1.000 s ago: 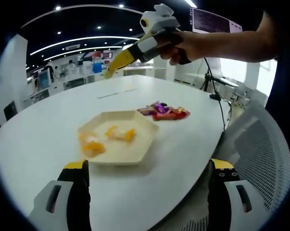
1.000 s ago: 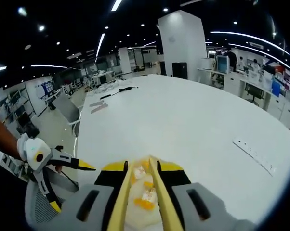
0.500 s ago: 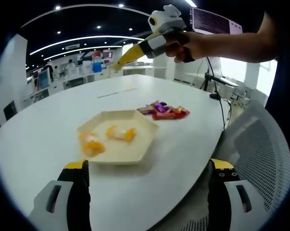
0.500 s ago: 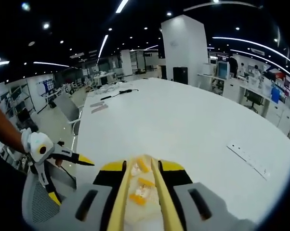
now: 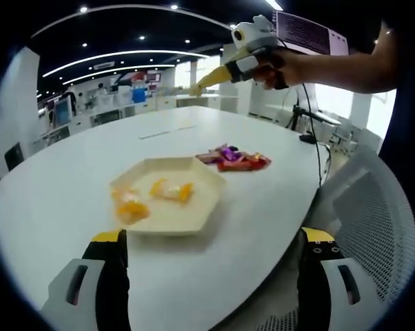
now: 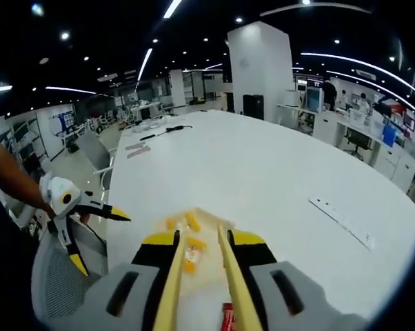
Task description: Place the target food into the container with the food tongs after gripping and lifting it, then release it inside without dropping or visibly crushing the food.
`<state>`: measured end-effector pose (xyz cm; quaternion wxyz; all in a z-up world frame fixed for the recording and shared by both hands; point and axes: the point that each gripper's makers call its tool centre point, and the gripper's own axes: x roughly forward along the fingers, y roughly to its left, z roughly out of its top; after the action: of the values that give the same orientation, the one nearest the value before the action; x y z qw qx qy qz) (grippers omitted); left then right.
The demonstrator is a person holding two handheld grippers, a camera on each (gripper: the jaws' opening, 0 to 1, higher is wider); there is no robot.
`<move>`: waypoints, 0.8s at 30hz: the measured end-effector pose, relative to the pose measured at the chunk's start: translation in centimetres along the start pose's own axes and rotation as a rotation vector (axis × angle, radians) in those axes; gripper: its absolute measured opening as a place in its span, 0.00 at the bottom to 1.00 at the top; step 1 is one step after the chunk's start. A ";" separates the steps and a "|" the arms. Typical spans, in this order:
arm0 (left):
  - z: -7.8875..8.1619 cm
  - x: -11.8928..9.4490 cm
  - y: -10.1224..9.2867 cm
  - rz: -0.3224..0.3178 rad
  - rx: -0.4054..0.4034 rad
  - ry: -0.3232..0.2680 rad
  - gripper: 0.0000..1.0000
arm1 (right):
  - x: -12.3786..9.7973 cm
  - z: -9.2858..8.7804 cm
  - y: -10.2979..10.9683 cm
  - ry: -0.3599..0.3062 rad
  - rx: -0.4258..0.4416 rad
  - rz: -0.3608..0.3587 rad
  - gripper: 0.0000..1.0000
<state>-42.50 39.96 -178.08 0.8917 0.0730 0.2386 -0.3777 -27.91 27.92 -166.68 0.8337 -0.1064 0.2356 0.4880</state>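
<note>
Right hand-held gripper (image 6: 197,272) hangs high above the tray (image 5: 194,210), tongs (image 6: 197,289) parted and empty, while the left hand-held gripper (image 5: 211,272) waits beneath, wide open.

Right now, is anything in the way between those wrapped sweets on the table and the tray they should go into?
Nothing visible blocks the way. The wrapped sweets lie on the bare white table just beside the tray, with open tabletop between them. The right tool, holding the tongs, is raised well above the table.
</note>
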 end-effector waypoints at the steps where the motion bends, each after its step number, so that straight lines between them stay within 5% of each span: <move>1: 0.0 0.0 0.0 0.000 -0.005 -0.002 0.99 | -0.4 -0.2 -0.2 -0.001 0.004 -0.002 0.27; 24: 0.1 0.0 0.0 -0.005 -0.020 -0.008 1.00 | -6.1 -4.4 -2.3 0.019 0.036 -0.067 0.27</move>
<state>-42.49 39.92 -178.00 0.8923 0.0620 0.2390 -0.3779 -29.69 20.33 -167.63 0.8491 -0.1038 0.2485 0.4545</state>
